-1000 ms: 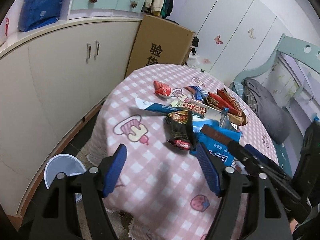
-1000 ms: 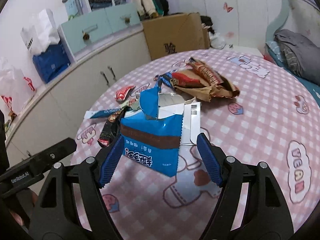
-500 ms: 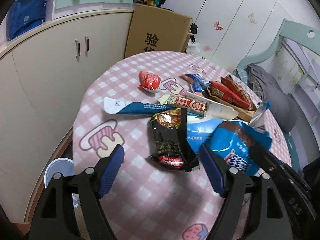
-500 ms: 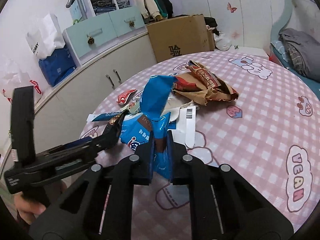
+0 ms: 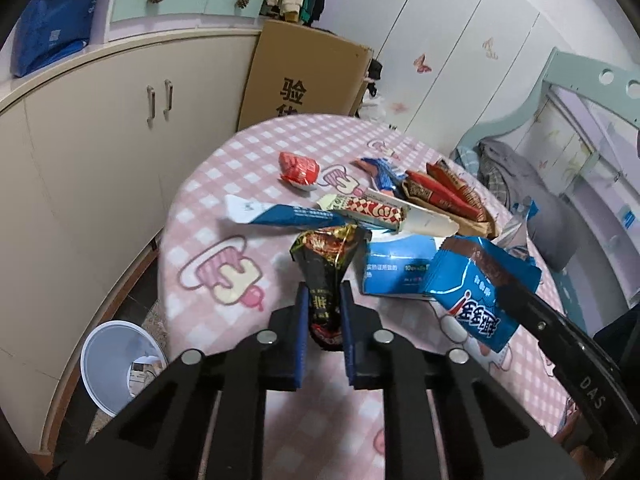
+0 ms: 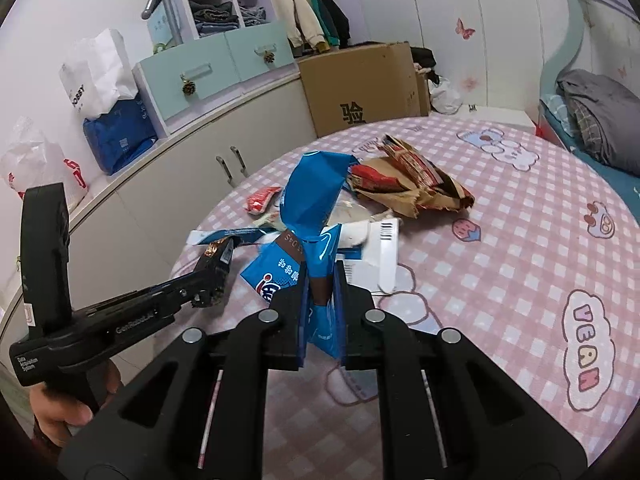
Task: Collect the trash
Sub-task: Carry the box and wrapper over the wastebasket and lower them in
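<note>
At lower left of the left wrist view stands a white bin [image 5: 116, 364]. At centre, the left tongs [image 5: 324, 316] are closing on a black wrapper [image 5: 326, 268] over the surface [image 5: 224, 184]. The right tongs [image 6: 320, 292] pinch a blue wrapper [image 6: 312, 208].

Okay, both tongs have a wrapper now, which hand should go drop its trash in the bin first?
Probably left. The white bin sits on the floor just off the table edge on that side, below the left tongs, now closing on the black wrapper. The right tongs grip the blue wrapper farther over.
</note>
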Tool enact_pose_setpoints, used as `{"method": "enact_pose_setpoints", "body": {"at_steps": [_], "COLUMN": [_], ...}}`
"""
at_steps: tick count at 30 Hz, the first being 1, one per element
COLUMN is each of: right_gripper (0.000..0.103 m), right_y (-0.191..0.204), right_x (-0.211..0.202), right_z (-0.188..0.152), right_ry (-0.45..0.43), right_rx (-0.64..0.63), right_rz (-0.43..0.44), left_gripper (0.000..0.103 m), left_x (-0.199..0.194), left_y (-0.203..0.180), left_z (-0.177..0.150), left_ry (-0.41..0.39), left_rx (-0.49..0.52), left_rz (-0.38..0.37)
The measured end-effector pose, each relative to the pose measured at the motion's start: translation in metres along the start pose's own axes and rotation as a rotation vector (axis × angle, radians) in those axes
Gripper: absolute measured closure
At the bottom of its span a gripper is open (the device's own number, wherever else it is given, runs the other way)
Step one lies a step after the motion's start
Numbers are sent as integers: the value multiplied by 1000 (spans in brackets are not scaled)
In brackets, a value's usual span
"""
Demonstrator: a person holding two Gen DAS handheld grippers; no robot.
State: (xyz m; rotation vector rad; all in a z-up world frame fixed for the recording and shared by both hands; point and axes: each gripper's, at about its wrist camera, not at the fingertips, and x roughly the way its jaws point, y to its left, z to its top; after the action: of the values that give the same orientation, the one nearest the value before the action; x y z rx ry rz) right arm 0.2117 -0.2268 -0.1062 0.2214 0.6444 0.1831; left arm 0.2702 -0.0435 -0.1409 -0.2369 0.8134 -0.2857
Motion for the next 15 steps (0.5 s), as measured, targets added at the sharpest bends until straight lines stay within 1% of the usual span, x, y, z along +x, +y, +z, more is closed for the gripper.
{"method": "enact_pose_setpoints", "body": {"at_steps": [4,8,11,13,15], "right_gripper": [92,92,92,92,92], "right_y": [22,50,78,102,121], "right_x": [-10,-13,-7,0,7], "right_z": [3,3,-1,-6,-12], "right_ry": [-21,-22,-7,12,30], "right_rx": [-30,-73,-112,-147,-177], "right_rz": [18,54,89,115,138], "left_gripper": [91,91,91,91,91], "left_x": [-27,-61,-86,-98,-109], "left_y": [10,29,56,73,96], "left_z": [-4,-9,-16,-21,-28], "left_ry": [-52,-111,-156,-169,-180], "left_rx": [-7,-28,-61,-85,-121], "left_rz": [-16,-17,15,32,77]}}
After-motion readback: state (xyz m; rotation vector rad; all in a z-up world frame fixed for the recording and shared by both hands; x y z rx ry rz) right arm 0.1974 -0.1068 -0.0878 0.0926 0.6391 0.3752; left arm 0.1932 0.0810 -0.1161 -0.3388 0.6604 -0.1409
